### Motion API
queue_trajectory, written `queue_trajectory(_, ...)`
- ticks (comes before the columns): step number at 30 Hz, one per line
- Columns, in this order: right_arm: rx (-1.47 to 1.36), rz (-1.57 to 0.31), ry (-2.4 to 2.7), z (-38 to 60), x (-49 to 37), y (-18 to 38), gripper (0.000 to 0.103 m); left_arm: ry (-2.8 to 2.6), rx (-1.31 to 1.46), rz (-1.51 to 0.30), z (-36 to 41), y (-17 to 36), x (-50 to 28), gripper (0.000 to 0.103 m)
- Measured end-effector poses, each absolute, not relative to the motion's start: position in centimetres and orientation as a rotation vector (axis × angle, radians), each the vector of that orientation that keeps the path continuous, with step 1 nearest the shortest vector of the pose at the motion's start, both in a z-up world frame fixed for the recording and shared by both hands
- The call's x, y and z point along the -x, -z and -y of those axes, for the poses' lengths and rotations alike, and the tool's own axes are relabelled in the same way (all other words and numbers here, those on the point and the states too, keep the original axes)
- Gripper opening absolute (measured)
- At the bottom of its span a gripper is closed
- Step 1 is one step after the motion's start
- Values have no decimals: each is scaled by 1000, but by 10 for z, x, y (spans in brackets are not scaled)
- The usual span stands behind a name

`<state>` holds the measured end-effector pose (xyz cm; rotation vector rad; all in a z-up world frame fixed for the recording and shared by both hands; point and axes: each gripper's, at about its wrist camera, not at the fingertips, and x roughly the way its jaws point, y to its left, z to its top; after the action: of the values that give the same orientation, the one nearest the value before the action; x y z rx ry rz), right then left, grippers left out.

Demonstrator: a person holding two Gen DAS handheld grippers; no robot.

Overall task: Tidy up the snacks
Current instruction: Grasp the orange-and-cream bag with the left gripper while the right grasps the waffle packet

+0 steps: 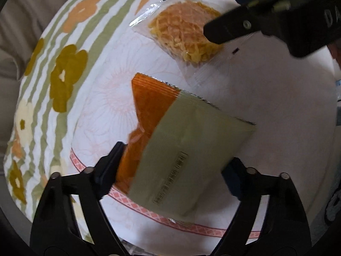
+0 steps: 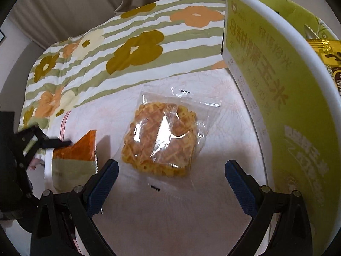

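A clear packet of lattice crisps (image 2: 159, 138) lies on a white cloth (image 2: 170, 213), between the right gripper's (image 2: 171, 177) open jaws, beside a green box (image 2: 277, 106).

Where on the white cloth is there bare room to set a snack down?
Bare patch between the clear packet and the green box, and just below the packet. Crowded at the left, around the orange packet.
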<state>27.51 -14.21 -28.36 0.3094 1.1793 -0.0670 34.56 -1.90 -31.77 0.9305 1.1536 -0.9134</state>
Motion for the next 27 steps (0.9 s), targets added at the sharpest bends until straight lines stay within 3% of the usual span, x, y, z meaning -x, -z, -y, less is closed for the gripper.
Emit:
queue_trajectory(2,-318,-1183,67,144,-278,286,100,934,-907,-1153,18,317,-347,72)
queue_trajectory(8,-344,-1187,72,146,-284,290,100,913,-860,-1163,15,315,-347,67)
queue_trajectory(18,-368,-1170,70,134,-303,299,100,750,-605,-1250,-21,304,-356,65)
queue_trajectory(27,-198,-1175,140,113,-318,314,99,575,-381,-1278,-65,286,-367,65)
